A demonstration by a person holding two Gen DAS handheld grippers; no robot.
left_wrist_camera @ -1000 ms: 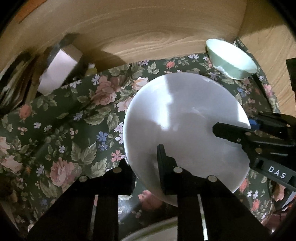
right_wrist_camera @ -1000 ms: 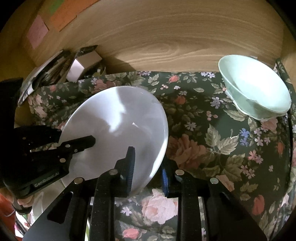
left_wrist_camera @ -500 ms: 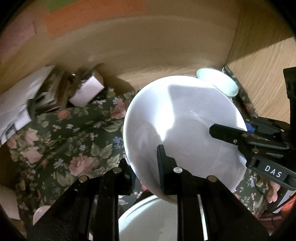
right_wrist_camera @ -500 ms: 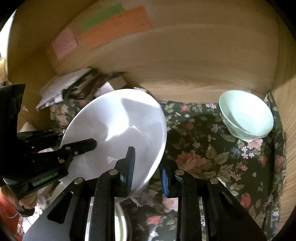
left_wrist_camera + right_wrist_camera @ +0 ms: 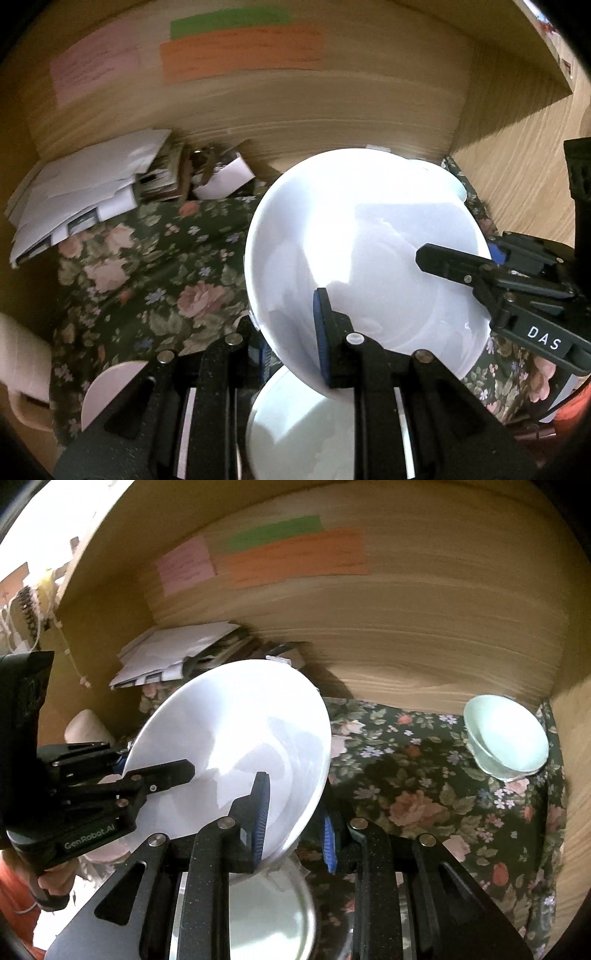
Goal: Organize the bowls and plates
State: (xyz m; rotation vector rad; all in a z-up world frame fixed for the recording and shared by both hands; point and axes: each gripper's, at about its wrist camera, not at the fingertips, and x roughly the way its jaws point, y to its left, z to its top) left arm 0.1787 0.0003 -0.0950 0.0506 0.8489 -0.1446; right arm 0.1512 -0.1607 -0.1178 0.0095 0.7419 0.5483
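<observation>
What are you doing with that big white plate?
A person is holding the big white plate with two grabber tools, one in each hand. The left gripper pinches its near edge and the right gripper pinches another edge, so the plate hangs tilted above the flowery cloth. A pale green bowl sits at the back corner, and another white dish lies below the plate.

A dark floral tablecloth [image 5: 424, 775] covered the surface inside a wooden alcove (its back wall carried pink, green and orange paper notes). A pale green bowl [image 5: 506, 738] sat on the cloth in the far right corner. A heap of white papers [image 5: 81, 188] lay at the far left against the wall. Nearer, a pink plate [image 5: 110, 391] rested at the left edge.
</observation>
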